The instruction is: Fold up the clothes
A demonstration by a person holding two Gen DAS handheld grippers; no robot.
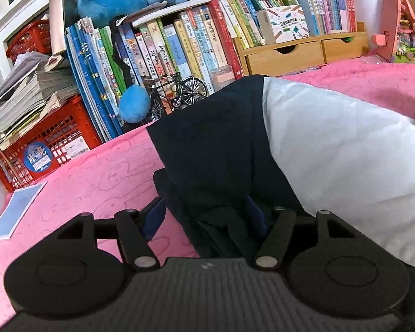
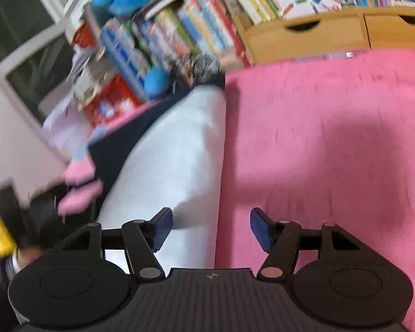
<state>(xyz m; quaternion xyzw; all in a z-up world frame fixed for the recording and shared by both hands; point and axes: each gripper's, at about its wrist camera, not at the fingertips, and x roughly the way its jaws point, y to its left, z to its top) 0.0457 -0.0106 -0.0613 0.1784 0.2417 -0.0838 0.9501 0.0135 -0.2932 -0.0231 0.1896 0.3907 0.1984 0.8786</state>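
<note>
The left gripper [image 1: 206,215] has its blue pads spread apart with the dark navy part of the garment [image 1: 215,144] bunched between them on the pink cloth [image 1: 102,177], while the right gripper [image 2: 211,228] is also wide apart and empty, the garment's white part [image 2: 174,152] lying just ahead to its left.

One garment, two tools, and a crowded shelf behind

On the pink-covered desk [image 1: 96,177] lies one navy and pale grey cloth garment [image 1: 332,149]; I count two black two-fingered tools, the left tool [image 1: 207,218] and the right tool [image 2: 210,228], two red plastic lattice crates [image 1: 55,144], two light wooden drawers [image 1: 285,55], one small black model bicycle [image 1: 177,94], one flat blue booklet [image 1: 16,213], and books too many to count.
</note>
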